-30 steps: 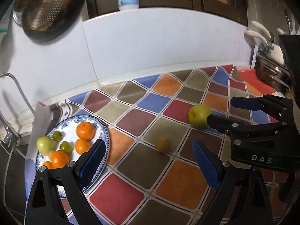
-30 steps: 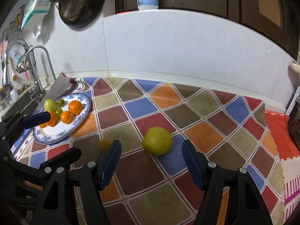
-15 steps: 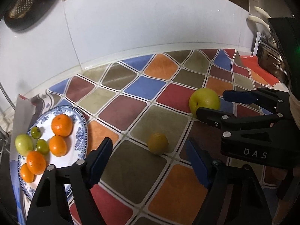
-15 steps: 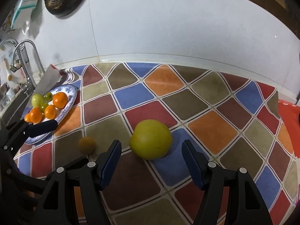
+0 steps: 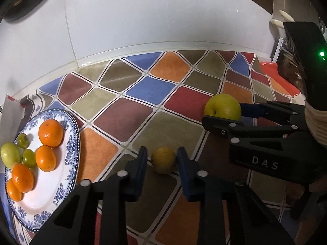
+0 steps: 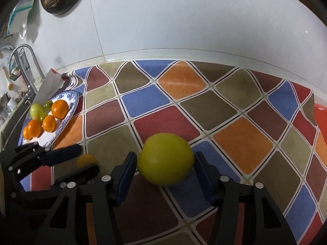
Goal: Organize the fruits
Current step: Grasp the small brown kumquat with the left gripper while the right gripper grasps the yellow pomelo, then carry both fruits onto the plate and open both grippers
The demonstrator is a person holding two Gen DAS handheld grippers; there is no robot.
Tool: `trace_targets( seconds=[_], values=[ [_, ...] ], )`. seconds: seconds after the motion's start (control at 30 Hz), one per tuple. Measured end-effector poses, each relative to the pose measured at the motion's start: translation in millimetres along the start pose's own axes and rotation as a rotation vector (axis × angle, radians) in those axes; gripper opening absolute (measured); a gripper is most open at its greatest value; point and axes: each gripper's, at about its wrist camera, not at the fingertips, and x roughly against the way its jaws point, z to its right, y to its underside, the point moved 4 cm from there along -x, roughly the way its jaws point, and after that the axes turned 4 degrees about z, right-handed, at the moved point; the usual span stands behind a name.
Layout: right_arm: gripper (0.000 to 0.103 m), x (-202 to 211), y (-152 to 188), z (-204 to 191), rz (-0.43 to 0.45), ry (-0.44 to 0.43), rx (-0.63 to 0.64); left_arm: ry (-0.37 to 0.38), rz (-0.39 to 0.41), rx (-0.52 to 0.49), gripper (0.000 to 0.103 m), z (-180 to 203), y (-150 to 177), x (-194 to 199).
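A small yellow-orange fruit (image 5: 163,160) lies on the chequered mat, and my left gripper (image 5: 161,153) is shut on it, a blue pad on each side. To its right a large green apple (image 6: 165,159) rests on the mat between the pads of my right gripper (image 6: 165,155). That gripper's jaws are closing, and both pads touch the apple's sides. The right wrist view also shows the left gripper (image 6: 87,158) around the small fruit (image 6: 85,160). At the left, a blue-and-white plate (image 5: 71,143) holds several oranges and green fruits.
A white tiled wall (image 5: 163,20) runs behind the counter. A faucet (image 6: 22,61) and sink stand beyond the plate at the left. A red mat (image 5: 282,77) and dark cookware sit at the far right. A sleeve (image 5: 316,126) shows behind the right gripper.
Both grippers have moved down and forward onto their fruits. The left jaws went from wide open to shut on the small fruit. The right jaws narrowed around the apple.
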Motion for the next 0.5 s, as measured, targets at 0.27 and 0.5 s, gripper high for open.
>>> trace_targets(
  seconds=[0.27,0.5],
  values=[
    [0.053,4.1,1.3,-3.0,0.003,0.0,0.0,-0.007,0.026,0.02,0.026,-3.1,-3.5,11.7],
    [0.053,19.4,1.9,-10.0,0.023,-0.004,0.014,-0.021,0.071,0.039,0.026,-7.8,-8.5,33.2]
  ],
)
